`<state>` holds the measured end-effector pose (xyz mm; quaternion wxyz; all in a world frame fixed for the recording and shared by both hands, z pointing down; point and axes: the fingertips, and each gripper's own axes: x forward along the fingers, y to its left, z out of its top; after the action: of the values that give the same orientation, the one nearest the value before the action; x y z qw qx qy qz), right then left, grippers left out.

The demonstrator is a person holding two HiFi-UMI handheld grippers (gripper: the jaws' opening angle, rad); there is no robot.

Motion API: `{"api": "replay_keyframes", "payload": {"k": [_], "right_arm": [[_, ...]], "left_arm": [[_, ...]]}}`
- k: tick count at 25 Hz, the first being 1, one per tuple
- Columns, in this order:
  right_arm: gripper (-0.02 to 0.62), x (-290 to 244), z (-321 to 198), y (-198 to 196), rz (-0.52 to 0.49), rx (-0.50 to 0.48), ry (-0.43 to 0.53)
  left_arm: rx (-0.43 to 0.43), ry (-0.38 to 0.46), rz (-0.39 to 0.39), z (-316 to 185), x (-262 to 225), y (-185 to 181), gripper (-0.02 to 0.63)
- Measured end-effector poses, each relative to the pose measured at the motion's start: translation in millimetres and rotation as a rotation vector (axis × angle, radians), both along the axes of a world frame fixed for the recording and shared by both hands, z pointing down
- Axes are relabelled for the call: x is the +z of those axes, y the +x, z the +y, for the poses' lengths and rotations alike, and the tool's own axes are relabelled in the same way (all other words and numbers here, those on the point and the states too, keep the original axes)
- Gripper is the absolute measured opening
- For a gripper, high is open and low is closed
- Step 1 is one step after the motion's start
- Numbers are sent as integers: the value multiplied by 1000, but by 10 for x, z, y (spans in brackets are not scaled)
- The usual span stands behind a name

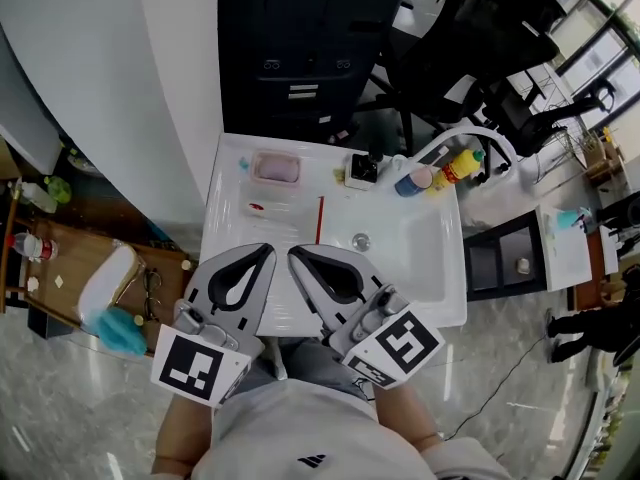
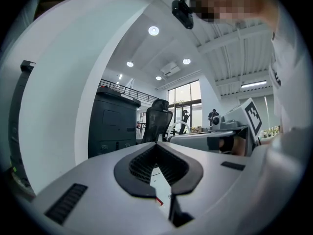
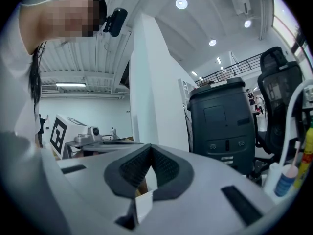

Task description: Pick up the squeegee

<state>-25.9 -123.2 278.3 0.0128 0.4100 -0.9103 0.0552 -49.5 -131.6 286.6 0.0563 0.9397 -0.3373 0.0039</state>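
A thin red bar (image 1: 320, 218), which looks like the squeegee, lies on the white sink counter (image 1: 228, 203) at the left rim of the basin (image 1: 400, 243). Both grippers hover over the counter's front edge, short of the bar. My left gripper (image 1: 267, 249) has its jaws together and holds nothing. My right gripper (image 1: 294, 253), beside it, is likewise shut and empty. In the left gripper view the jaws of the left gripper (image 2: 156, 146) meet at the tip, and a bit of red (image 2: 157, 199) shows below them. In the right gripper view the right gripper (image 3: 149, 147) also shows its jaws meeting.
On the counter's back stand a pink tray (image 1: 275, 168), a small black-and-white item (image 1: 362, 170), a blue bottle (image 1: 412, 181) and a yellow bottle (image 1: 458, 165) by the white faucet (image 1: 480, 136). A black cabinet (image 1: 300, 48) and an office chair (image 1: 480, 38) stand behind.
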Motion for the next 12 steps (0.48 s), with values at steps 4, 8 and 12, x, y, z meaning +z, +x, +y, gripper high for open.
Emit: {"api": "replay_keyframes", "payload": {"k": [4,8,12], "right_arm": [[9,39,-144,60,9,-39,-9],[9,102,-276,111,22,-80,-16],[9,145,-422,173,29,-119,-27]], "left_arm": [[-43,-7,5,-125,29,37,12],[-90,-14,6,-232,80,62,12],[-134,-20,10,-348,96,100,12]]}}
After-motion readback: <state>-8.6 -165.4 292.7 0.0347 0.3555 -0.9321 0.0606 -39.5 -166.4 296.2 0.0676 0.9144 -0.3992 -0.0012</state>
